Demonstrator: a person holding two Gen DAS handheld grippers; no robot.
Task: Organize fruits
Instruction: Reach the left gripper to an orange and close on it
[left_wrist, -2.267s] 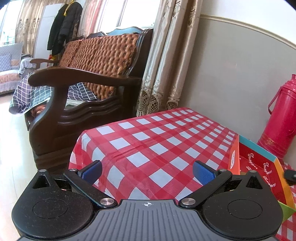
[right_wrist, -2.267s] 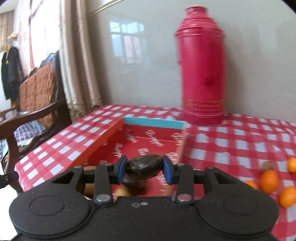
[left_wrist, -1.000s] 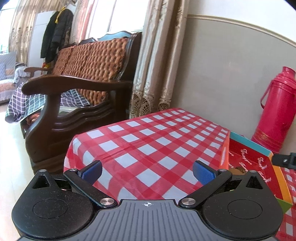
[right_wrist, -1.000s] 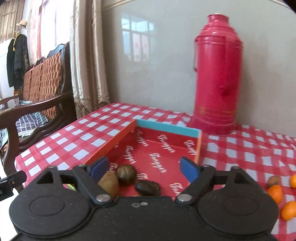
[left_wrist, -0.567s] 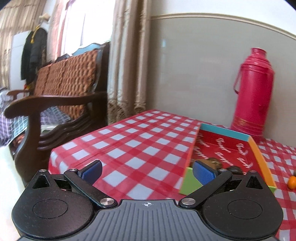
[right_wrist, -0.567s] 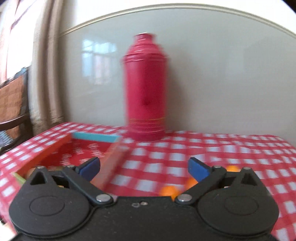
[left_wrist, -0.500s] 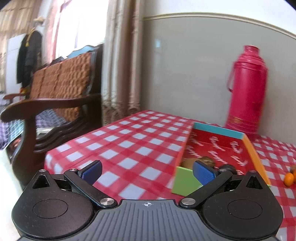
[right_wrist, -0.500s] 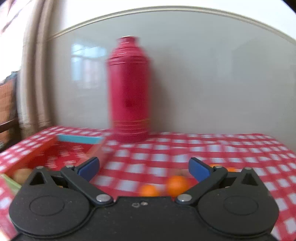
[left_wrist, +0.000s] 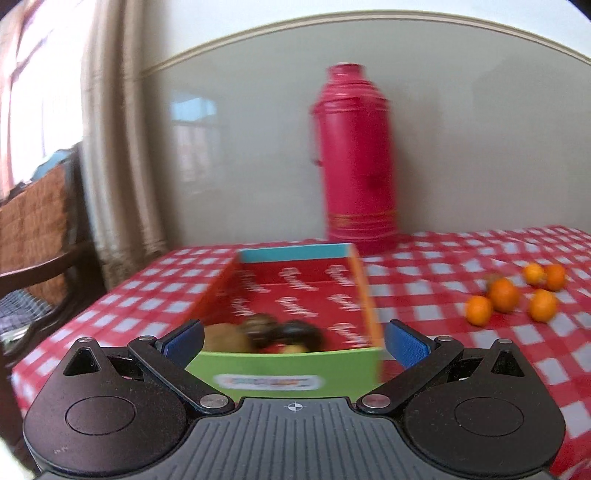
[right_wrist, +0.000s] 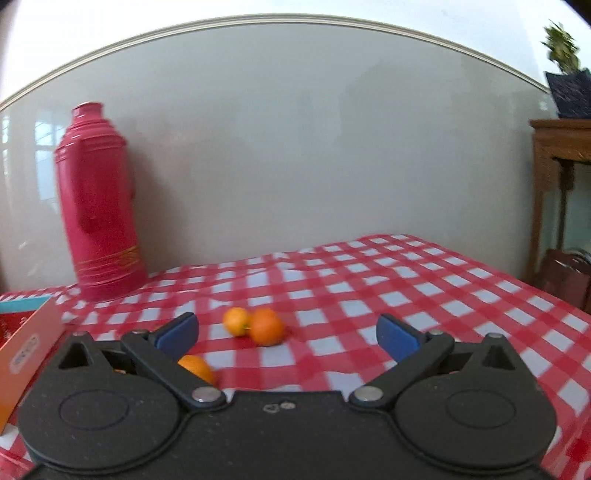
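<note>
Oranges (right_wrist: 264, 326) lie loose on the checked surface (right_wrist: 406, 295), just ahead of the wide, empty right gripper (right_wrist: 286, 332); centre one between the pads before closing, then carry to the box (left_wrist: 288, 365). Left gripper (left_wrist: 293, 341) is wide too.

The dark fruits (left_wrist: 280, 334) in the box (left_wrist: 291, 373) are being smeared by motion blur and half hidden by its green front wall, so their kinds cannot be told. In the right wrist view, one orange (right_wrist: 195, 367) is being partly covered by the right gripper (right_wrist: 288, 334), and the box is being cut off by the left edge.
</note>
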